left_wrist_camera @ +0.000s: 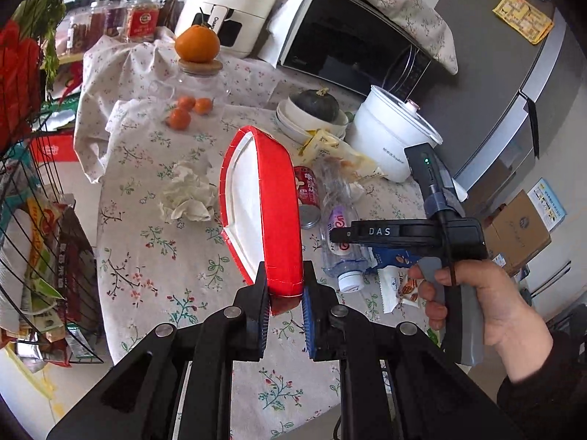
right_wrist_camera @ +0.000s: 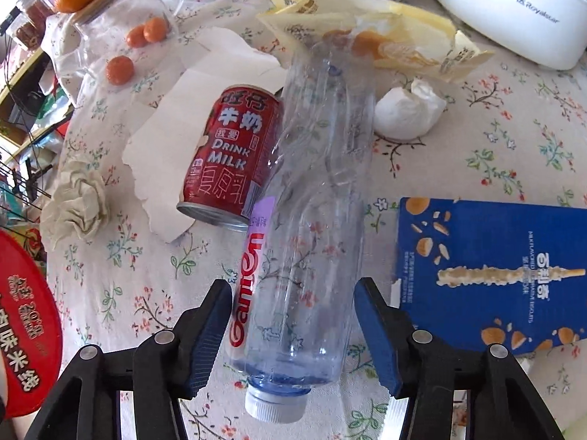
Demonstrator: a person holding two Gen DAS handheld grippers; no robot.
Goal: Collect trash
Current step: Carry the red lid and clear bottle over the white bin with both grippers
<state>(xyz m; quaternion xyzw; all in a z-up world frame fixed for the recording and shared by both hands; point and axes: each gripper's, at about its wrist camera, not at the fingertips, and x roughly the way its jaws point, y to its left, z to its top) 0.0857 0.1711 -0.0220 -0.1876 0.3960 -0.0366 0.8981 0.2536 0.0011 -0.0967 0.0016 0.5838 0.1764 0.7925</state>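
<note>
My left gripper (left_wrist_camera: 284, 315) is shut on the rim of a red paper bowl (left_wrist_camera: 264, 212), held on edge above the floral tablecloth; the bowl also shows at the left edge of the right wrist view (right_wrist_camera: 25, 333). My right gripper (right_wrist_camera: 293, 333) is open, its jaws on either side of an empty clear plastic bottle (right_wrist_camera: 312, 220) lying with its white cap toward me. A red milk can (right_wrist_camera: 234, 157) lies against the bottle's left side. Crumpled tissue (right_wrist_camera: 73, 201), torn white paper (right_wrist_camera: 176, 117), a blue snack box (right_wrist_camera: 488, 275) and yellow wrappers (right_wrist_camera: 367, 36) lie around.
A white cooker (left_wrist_camera: 396, 132), stacked bowls with a dark squash (left_wrist_camera: 315, 106), a microwave (left_wrist_camera: 352, 40), an air fryer (left_wrist_camera: 231, 7) and a glass jar topped by an orange (left_wrist_camera: 198, 47) stand at the back. Small oranges (left_wrist_camera: 183, 110) lie loose. A wire rack (left_wrist_camera: 36, 201) stands left.
</note>
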